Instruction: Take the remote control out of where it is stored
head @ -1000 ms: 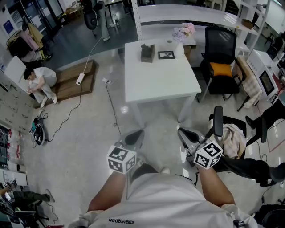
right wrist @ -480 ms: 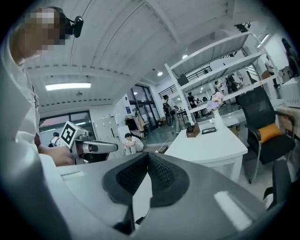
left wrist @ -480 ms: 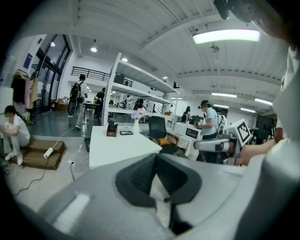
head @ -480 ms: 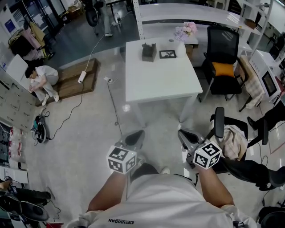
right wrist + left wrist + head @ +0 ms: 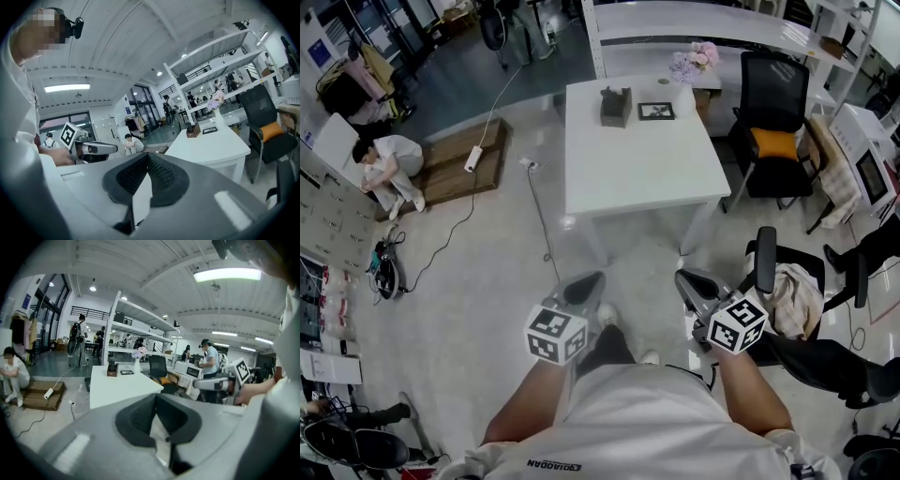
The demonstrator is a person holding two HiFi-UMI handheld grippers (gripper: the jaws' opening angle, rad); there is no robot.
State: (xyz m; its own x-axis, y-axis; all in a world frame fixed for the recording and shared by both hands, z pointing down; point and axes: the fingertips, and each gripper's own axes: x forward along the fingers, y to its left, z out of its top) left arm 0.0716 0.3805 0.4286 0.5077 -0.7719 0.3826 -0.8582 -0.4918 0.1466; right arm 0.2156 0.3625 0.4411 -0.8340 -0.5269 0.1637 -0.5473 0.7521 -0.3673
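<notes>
A white table (image 5: 642, 164) stands ahead of me on the floor. At its far end stands a small dark box (image 5: 615, 105) with dark things sticking up out of it; I cannot make out the remote control itself. The same box (image 5: 111, 370) shows small in the left gripper view, and the box (image 5: 192, 131) in the right gripper view. My left gripper (image 5: 584, 284) and right gripper (image 5: 689, 281) hang side by side in front of my body, well short of the table. Both are shut with nothing in them; the jaws meet at the tips in each gripper view.
A framed card (image 5: 656, 111) and a flower vase (image 5: 694, 61) stand beside the box. A black chair with an orange cushion (image 5: 772, 141) is right of the table, another chair with cloth (image 5: 787, 286) near my right gripper. A person crouches (image 5: 386, 169) by a wooden platform (image 5: 455, 167). A cable (image 5: 539, 225) runs across the floor.
The table sits slightly lower and nearer in the head view, and a shoe now shows below the left gripper. Both grippers stay shut, almost unmoved before my body.
</notes>
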